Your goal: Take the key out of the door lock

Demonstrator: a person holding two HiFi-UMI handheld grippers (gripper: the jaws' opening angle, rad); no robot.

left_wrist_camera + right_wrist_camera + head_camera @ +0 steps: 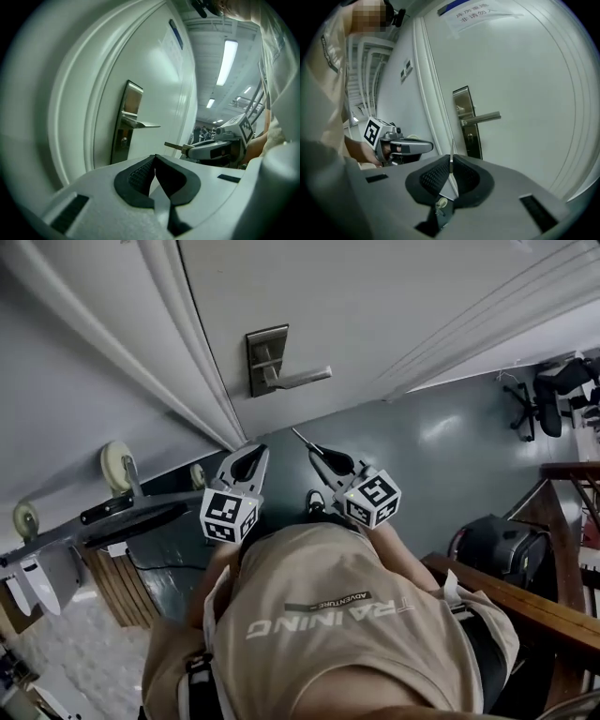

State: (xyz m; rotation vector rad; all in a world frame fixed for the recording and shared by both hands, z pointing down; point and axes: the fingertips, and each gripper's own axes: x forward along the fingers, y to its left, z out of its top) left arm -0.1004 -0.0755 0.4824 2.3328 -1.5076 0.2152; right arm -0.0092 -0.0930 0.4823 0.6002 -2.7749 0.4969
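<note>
The white door (394,296) carries a steel lock plate (266,359) with a lever handle (302,379). Its keyhole (469,137) below the lever is empty. My right gripper (322,457) is shut on the key (301,438), whose thin blade sticks out past the jaws toward the door, a short way below the lock. In the right gripper view the key blade (451,157) stands upright between the pads. My left gripper (247,463) hangs beside it, shut with nothing in it, its pads (140,173) closed together. From the left gripper view, the key (174,146) juts from the right gripper (187,149).
A metal cart with pale wheels (117,465) stands at the left by the door frame. A wooden rail (525,601) and a black bag (502,545) are at the right, office chairs (553,390) farther off. A paper notice (476,11) is stuck high on the door.
</note>
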